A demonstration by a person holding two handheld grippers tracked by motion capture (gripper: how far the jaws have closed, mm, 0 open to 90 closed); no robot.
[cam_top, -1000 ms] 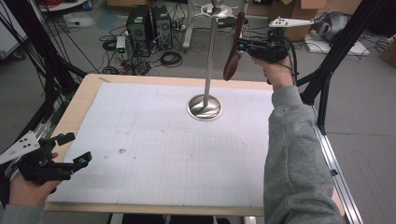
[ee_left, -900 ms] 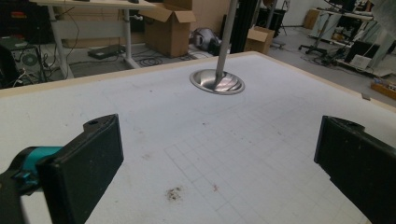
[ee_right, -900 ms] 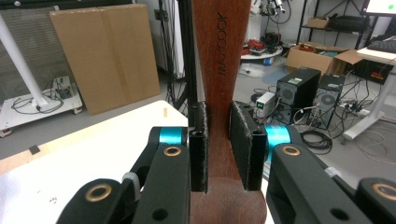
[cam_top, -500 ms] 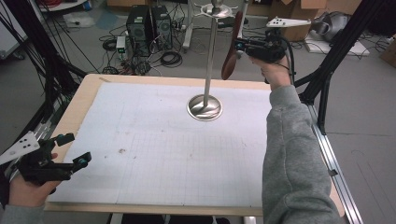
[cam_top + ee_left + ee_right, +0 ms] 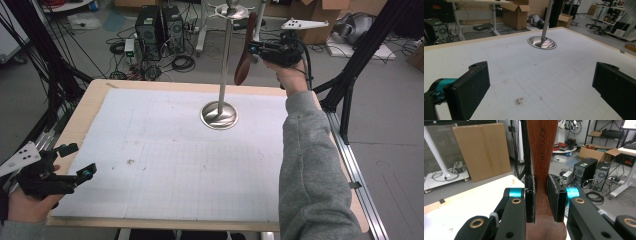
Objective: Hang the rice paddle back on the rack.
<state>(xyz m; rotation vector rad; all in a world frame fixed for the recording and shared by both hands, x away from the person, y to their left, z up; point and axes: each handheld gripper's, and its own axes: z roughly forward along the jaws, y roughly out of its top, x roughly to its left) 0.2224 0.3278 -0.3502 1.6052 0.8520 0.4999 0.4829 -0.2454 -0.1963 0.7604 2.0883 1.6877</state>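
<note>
At the top of the high view our right gripper (image 5: 254, 48) pinches a dark brown wooden utensil (image 5: 243, 60) beside the tall silver metal stand (image 5: 219, 114). At lower left our left gripper (image 5: 75, 161) hangs spread over the white gridded mat (image 5: 175, 160).

A grey floor (image 5: 390, 130) is lying around the bench (image 5: 90, 102), whose wooden rim is framing a white gridded sheet (image 5: 175, 160). Beyond the bench's far edge two black computer towers (image 5: 160, 25) are standing among tangled cables (image 5: 180, 62). Cardboard boxes (image 5: 320, 12) are sitting past the far right corner. Black frame struts (image 5: 360, 55) are slanting down on the right. A flat cardboard sheet (image 5: 482, 150) is leaning upright in the right gripper view, beside a white table leg (image 5: 436, 155).
</note>
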